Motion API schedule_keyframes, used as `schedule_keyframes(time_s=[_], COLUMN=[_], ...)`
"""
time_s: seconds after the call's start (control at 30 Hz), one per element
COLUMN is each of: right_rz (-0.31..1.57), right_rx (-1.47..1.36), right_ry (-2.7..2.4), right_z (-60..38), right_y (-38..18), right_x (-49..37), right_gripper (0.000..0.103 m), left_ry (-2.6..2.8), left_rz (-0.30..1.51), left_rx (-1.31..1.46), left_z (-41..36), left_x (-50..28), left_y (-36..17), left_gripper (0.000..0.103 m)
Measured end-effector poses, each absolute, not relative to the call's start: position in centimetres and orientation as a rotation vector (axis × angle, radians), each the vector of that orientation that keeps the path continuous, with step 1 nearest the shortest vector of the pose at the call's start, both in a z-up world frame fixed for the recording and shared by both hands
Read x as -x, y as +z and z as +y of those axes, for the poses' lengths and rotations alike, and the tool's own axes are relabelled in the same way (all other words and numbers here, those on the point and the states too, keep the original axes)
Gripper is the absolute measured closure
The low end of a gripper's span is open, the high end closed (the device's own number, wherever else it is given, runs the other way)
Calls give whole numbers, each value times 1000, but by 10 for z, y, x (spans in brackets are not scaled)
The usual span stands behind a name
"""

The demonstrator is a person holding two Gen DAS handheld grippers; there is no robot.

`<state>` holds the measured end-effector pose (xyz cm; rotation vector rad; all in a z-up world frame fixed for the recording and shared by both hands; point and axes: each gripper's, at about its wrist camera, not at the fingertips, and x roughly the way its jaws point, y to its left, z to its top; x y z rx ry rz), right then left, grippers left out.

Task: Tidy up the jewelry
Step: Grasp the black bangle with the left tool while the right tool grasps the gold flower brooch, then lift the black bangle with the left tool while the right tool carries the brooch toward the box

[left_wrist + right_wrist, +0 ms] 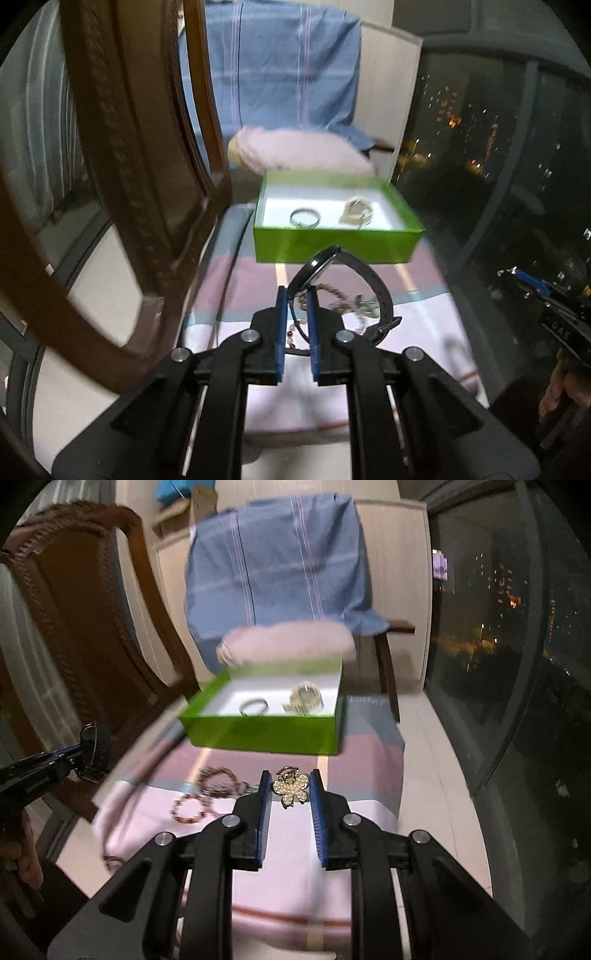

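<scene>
1. The green box point(338, 243) sits open on the striped cloth point(295, 867), white inside, and it holds 2 pieces: a dark bangle point(305, 217) on the left and a pale gold piece point(356, 214) on the right, apart from each other.
2. The left gripper point(297, 295) is pinched narrow on the strap of a black watch point(317, 264), and the watch hangs clear of the cloth, just short of the box's near wall.
3. The right gripper point(290, 780) is clamped on a beaded flower clip point(291, 787), pads touching both sides, also short of the box.
4. A bead string point(207, 794) lies loose on the cloth, outside the box.
5. Behind the box sits a pink bundle point(288, 642), with a blue cloth point(277, 561) draped over a chair.
</scene>
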<state>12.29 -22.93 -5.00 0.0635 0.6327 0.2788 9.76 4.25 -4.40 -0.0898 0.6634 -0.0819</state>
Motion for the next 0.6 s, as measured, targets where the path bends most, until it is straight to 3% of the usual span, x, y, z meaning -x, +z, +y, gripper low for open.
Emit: schedule_keyframes(time_s=[0.17, 0.6], right_rz=[560, 500], right_rx=[-54, -31], right_ry=[320, 320], right_z=[-223, -215], right_y=[-15, 13], right_x=[-71, -19], right_gripper=[82, 82], left_ry=[-96, -107], left_rz=[599, 572], left_rx=[85, 72], left_z=[35, 21], left_x=[-48, -7], left_y=[-6, 7], left_gripper=[93, 93])
